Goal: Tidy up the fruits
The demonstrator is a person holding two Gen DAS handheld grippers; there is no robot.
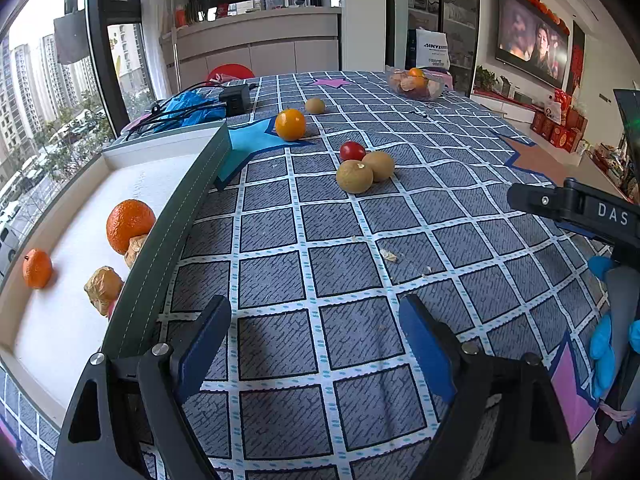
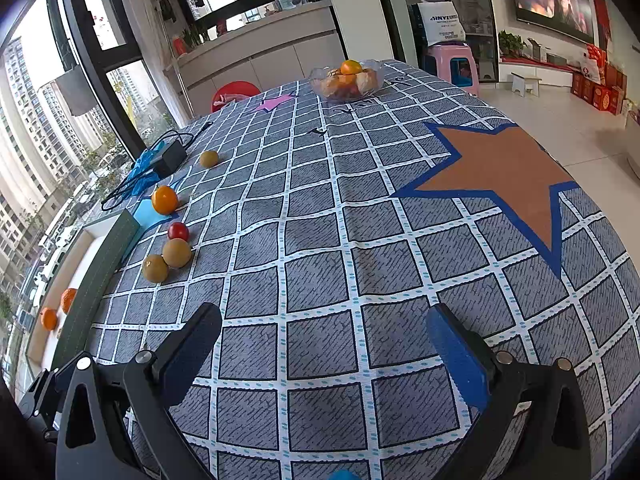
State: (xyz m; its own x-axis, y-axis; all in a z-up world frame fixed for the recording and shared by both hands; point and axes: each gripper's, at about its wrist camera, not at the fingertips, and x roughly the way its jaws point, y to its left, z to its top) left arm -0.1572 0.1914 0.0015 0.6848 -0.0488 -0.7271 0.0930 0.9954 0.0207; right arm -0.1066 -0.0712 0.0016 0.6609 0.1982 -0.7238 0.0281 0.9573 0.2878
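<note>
On the checked tablecloth [image 1: 320, 264] there's still loose fruit to sort: two brown round fruits [image 1: 354, 176] touching each other w/ a small red one [image 1: 352, 151] right behind them, an orange one [image 1: 290, 124] further back on the blue star patch, and another brown one [image 1: 315, 105] beyond that. Left side has the white tray [image 1: 72, 320] w/ a green wall, already holding two oranges [image 1: 130, 225] and a couple of crinkly brown wrapped things [image 1: 103, 289], so that's prob the drop-off spot. Glass bowl [image 2: 347, 79] of fruit sits at the far end, well apart from everything.

Left gripper [image 1: 316, 344] hangs over bare cloth just beside the tray wall, jaws spread wide, nothing between them. Right gripper [image 2: 328, 350] same deal, wide open and empty, aimed at the middle of the table. Both angled down at the cloth, imo parked between picks. Brown/red cluster looks like the easiest next grab since it's nearest, but they're touching so one could roll.
</note>
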